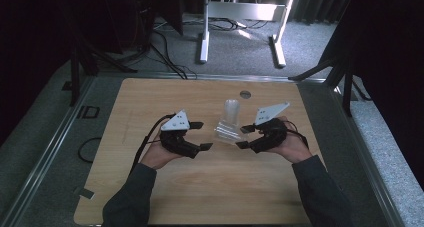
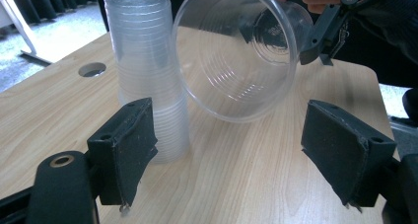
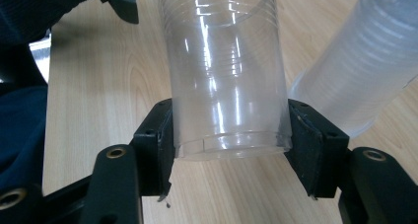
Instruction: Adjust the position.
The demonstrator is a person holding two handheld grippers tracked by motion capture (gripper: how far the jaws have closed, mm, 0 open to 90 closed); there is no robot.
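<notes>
A single clear plastic cup (image 1: 229, 131) (image 3: 226, 71) is held near its base between the pads of my right gripper (image 1: 243, 137) (image 3: 229, 145), which is shut on it. The cup (image 2: 236, 61) lies tilted just above the wooden table (image 1: 150, 102), with its open mouth turned toward my left gripper (image 1: 202, 136) (image 2: 236, 150). That gripper stands open a short way in front of the mouth, with nothing between its pads. A stack of clear cups (image 1: 231, 112) (image 2: 148, 76) (image 3: 360, 71) stands mouth-down on the table right behind the held cup.
A round cable hole (image 1: 245, 94) (image 2: 91, 69) sits near the table's far edge. Beyond the table are a white stand (image 1: 240, 17) and floor cables. A person's sleeved forearms (image 1: 130, 197) come in from the near edge.
</notes>
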